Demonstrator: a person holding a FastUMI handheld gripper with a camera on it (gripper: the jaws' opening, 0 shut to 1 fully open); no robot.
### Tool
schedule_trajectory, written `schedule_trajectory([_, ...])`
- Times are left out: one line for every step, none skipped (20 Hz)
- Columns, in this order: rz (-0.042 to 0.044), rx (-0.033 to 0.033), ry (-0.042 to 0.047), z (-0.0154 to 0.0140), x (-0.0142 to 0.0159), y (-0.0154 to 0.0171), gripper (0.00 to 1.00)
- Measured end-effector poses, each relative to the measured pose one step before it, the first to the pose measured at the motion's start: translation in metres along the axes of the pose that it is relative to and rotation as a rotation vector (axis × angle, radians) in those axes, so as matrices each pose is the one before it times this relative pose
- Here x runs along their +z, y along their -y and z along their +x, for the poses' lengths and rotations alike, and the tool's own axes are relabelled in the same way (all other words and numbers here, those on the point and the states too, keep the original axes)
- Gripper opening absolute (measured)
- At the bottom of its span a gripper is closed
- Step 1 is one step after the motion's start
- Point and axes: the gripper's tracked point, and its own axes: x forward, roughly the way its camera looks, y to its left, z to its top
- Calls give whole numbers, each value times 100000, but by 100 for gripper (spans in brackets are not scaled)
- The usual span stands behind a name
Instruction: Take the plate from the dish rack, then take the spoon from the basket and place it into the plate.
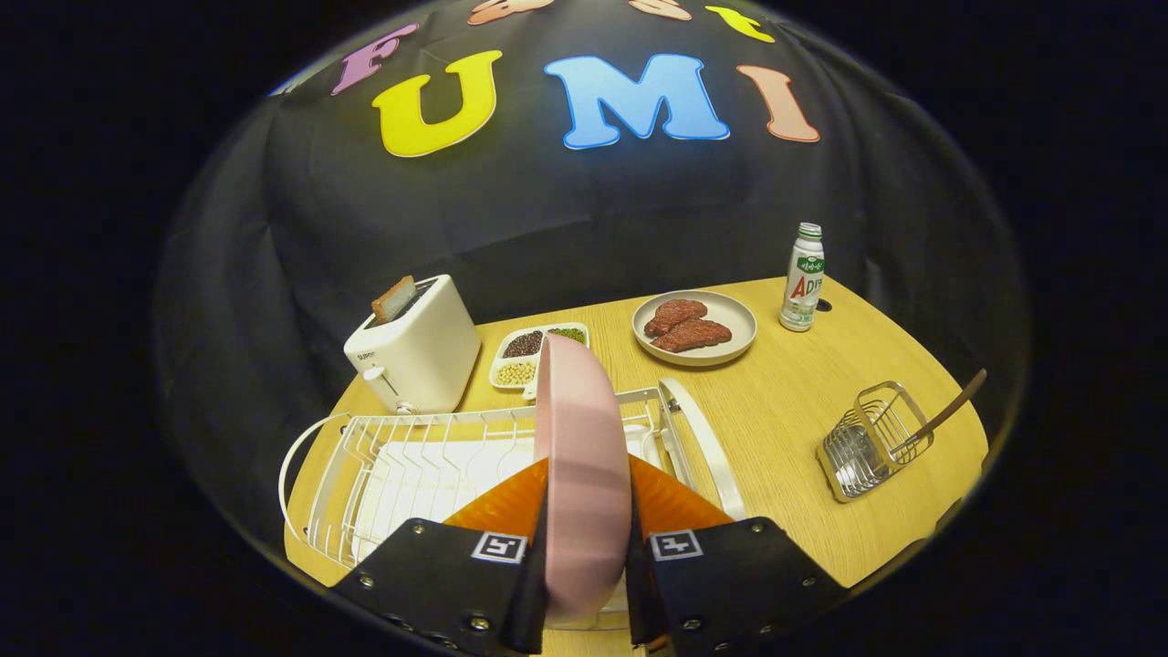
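A pink plate [580,456] stands on edge between my two fingers, over the white wire dish rack [401,456]. My gripper [586,557] is shut on the plate, both fingers pressing its faces. Whether the plate's lower rim still rests in the rack is hidden by the fingers. To the right, beyond the rack, a small wire basket [871,440] sits on the wooden table [785,411] with a brown-handled spoon [949,411] leaning out of it.
A white toaster [415,351] with a slice of bread stands behind the rack. Beside it is a divided tray of beans [534,351]. Farther back sit a beige plate of meat [695,327] and a small bottle [803,278].
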Motion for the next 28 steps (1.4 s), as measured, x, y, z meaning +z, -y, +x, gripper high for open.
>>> schedule_trajectory([184,-2059,-298,-63,219,74,32])
schedule_trajectory([65,-2331,498,-503,167,207,32])
schedule_trajectory([415,-1262,531,-84,390,-59,30])
schedule_trajectory([-73,-1560,746,35,275,-12,29])
schedule_trajectory([-844,-1897,1347,-169,470,-17,29])
schedule_trajectory([-1665,-3345,1320,-93,445,260,29])
schedule_trajectory([-3159,-3622,615,281,349,352,29])
schedule_trajectory([-1279,-1260,1342,-629,478,-304,26])
schedule_trajectory([-1622,-1693,255,-133,337,-136,26])
schedule_trajectory([-1758,-916,164,-79,308,-228,26])
schedule_trajectory([-3045,-1157,-883,-149,79,-100,26])
schedule_trajectory([-2600,-1318,-238,-109,73,-27,26])
schedule_trajectory([-2135,-1874,111,-285,348,20,26])
schedule_trajectory([-1930,-2411,-119,-154,301,169,26])
schedule_trajectory([-1607,-1319,820,-348,568,-32,26])
schedule_trajectory([-516,-202,777,-382,658,-244,26])
schedule_trajectory([-172,63,740,-424,526,-144,26])
schedule_trajectory([-272,-72,565,-355,516,-63,26])
schedule_trajectory([-1129,-945,526,-513,486,164,26])
schedule_trajectory([-1702,-1600,192,-583,143,395,26])
schedule_trajectory([-1931,-1310,326,-793,132,295,26])
schedule_trajectory([-910,-686,336,-686,66,206,26])
schedule_trajectory([-353,-495,549,-734,-108,279,26])
schedule_trajectory([-317,-560,286,-757,-84,329,26])
schedule_trajectory([-637,-388,385,-1008,-274,379,26])
schedule_trajectory([-356,-199,291,-879,-163,302,26])
schedule_trajectory([-229,54,261,-1024,-278,273,26])
schedule_trajectory([18,372,205,-1255,-510,257,26])
